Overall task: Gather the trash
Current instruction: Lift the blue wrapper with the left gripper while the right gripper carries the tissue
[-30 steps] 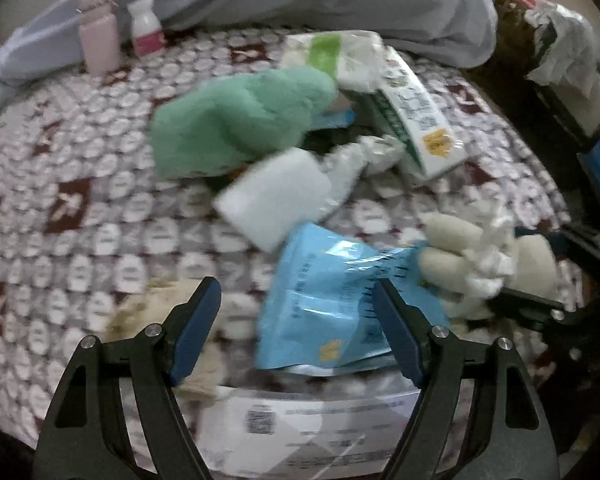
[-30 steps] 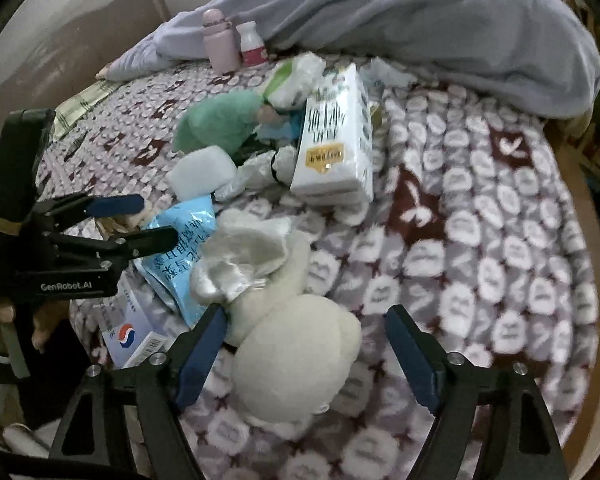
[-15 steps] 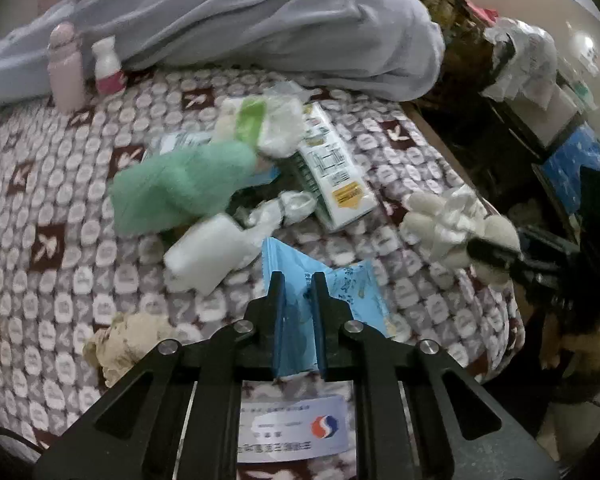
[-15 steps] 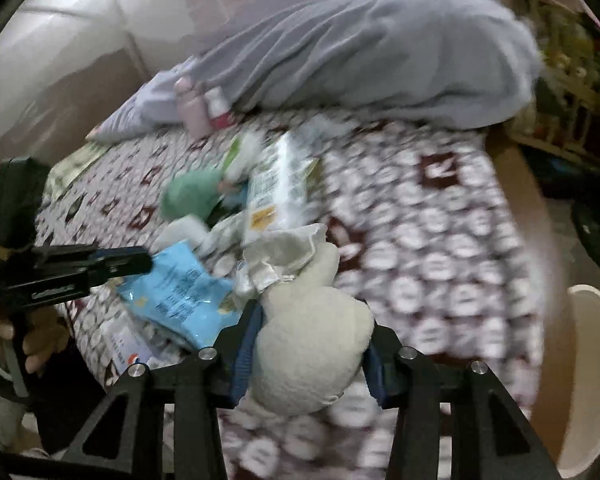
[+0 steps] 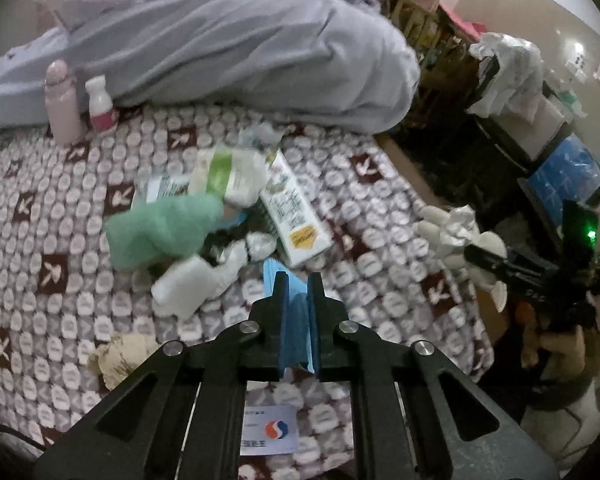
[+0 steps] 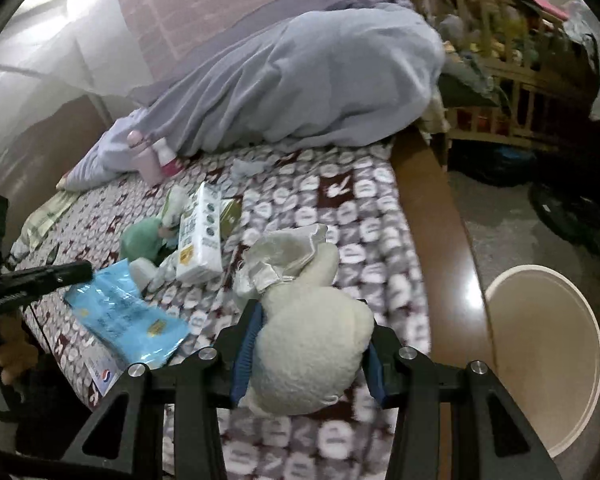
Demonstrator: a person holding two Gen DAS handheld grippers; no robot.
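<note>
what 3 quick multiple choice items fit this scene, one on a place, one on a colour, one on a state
1. Where is the beige bin?
A. on the floor beside the bed
B. on the bed
C. under the grey blanket

2. What colour is the wrapper in the left gripper?
A. red
B. light blue
C. black

3. How is the right gripper?
A. open and empty
B. shut on nothing
C. shut on the cream plush toy

Key:
1 A, it stands past the bed's wooden edge.
2 B, blue film shows between the fingers.
3 C, both pads press the toy's sides.
</note>
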